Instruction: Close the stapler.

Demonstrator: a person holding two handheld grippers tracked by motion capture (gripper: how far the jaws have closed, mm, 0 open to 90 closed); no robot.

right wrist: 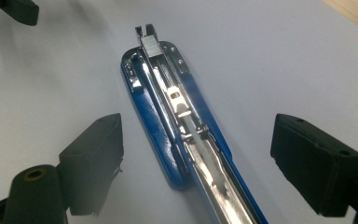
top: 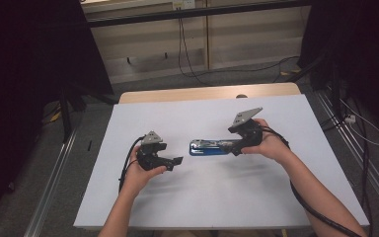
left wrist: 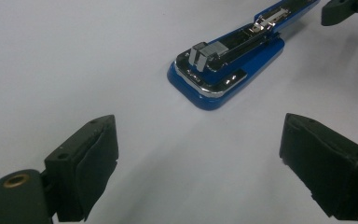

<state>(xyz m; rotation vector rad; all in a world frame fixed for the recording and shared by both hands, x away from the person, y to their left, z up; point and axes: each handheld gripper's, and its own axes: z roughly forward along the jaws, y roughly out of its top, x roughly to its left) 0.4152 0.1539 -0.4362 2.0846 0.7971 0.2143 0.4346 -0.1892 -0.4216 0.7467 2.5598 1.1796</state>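
**Between the right jaws: blue stapler, not clamped**

Between the right gripper's point(right wrist: 193, 161) jaws lies the blue stapler point(right wrist: 175, 116), flat on the white table point(right wrist: 279, 56), opened out with its chrome staple channel facing up. Jaws stand wide apart; clear gap on both sides, pads off the stapler. In the right gripper view the stapler runs lengthwise away from the gripper: near part passes between the jaws, rounded blue end with the metal head points away. It sits closer to the left-hand jaw in that view, but not touching.

High view: right gripper point(top: 234, 146) sits at the right end of the stapler point(top: 208, 147), held by the right hand point(top: 269, 143). I can't tell from that view whether the jaw tips touch it.

Left gripper point(left wrist: 198, 163): jaws also wide apart, nothing between them. Stapler point(left wrist: 226, 70) lies ahead of it and a bit to the right, near but apart, rounded end toward this gripper. A tip of the right gripper shows at the far end of the stapler, top right of the left gripper view. High view: left gripper point(top: 176, 162) just left of the stapler's near end, left hand point(top: 140, 173) holding it above the table.
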